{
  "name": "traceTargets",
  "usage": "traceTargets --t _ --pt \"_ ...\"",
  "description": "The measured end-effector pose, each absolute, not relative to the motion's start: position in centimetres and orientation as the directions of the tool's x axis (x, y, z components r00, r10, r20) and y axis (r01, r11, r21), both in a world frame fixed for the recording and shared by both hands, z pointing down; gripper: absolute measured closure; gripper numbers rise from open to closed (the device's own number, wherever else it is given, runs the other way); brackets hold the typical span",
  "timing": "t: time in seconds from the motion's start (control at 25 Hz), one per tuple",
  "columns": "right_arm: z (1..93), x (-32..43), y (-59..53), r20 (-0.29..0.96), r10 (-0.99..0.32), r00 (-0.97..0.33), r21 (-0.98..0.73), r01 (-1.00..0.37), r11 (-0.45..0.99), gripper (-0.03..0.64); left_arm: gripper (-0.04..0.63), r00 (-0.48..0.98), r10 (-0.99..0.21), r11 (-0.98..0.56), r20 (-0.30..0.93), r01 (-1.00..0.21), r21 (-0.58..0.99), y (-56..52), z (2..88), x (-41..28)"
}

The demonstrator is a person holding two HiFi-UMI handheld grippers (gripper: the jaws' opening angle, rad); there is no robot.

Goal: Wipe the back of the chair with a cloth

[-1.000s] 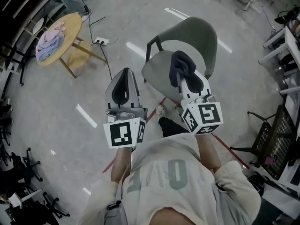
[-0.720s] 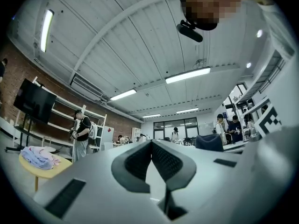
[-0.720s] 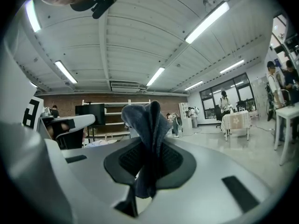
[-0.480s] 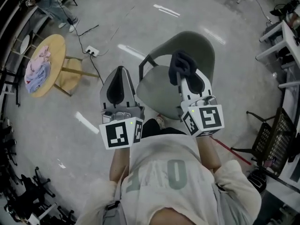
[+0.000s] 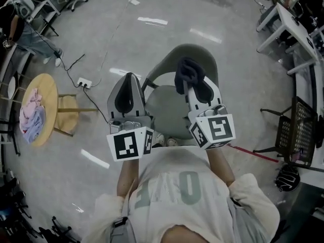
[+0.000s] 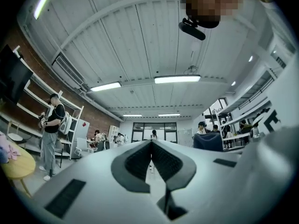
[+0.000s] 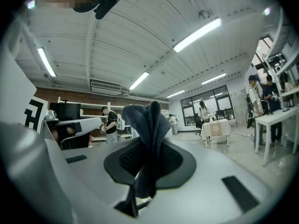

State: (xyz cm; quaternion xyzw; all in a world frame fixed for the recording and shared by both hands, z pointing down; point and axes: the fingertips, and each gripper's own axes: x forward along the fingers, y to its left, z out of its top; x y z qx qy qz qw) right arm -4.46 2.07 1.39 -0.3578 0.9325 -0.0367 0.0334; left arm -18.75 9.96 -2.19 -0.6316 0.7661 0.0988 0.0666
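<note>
Chair (image 5: pixel 167 110) nearer than before (cloth (image 5: pixel 188 74) aloft)

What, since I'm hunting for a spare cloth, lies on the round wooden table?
A crumpled heap of pink and pale blue fabric lies on the round wooden table. Whatever sits beneath it is covered.

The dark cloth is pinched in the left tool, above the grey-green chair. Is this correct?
No. The cloth is pinched in the right tool, not the left tool, which is shut on nothing; the right gripper view shows it. It is indeed above the grey-green chair.
</note>
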Motion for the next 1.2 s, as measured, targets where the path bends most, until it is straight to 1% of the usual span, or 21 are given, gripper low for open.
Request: traceTargets --t 0.32,0.56,0.76,0.92,1.04,1.2 --pt "1.5 -5.1 -0.9 -0.039 -0.710 -0.703 -0.118 -0.702 0.702 0.558 0.580 -0.122 -0.965 0.113 -0.230 -0.992 0.051 6.1 -2.4 -18.8" --pt "3.8 -7.3 -5.2 -0.002 -0.733 -0.680 -0.147 -0.725 0.673 0.558 0.580 -0.082 -0.984 0.080 -0.155 -0.997 0.019 2.1 0.6 -19.7" --pt "10.2 -8.5 -10.8 -0.014 -0.758 -0.652 -0.169 -0.746 0.644 0.558 0.580 -0.071 -0.991 0.071 -0.114 -0.997 0.006 -3.3 7.8 -20.8" --pt "16.8 -9.3 -14.8 -0.052 -0.769 -0.638 -0.175 -0.752 0.636 0.558 0.580 -0.079 -0.986 0.081 -0.146 -0.997 -0.010 -8.2 15.3 -21.0" --pt "21.9 -9.1 -16.7 -0.021 -0.782 -0.623 -0.162 -0.770 0.617 0.558 0.580 -0.095 -0.986 0.092 -0.137 -0.995 0.027 -10.2 20.8 -20.5" --pt "26.4 -8.8 -19.2 0.023 -0.800 -0.599 -0.185 -0.789 0.586 0.558 0.580 -0.105 -0.988 0.097 -0.109 -0.992 0.077 -11.6 25.4 -20.1"
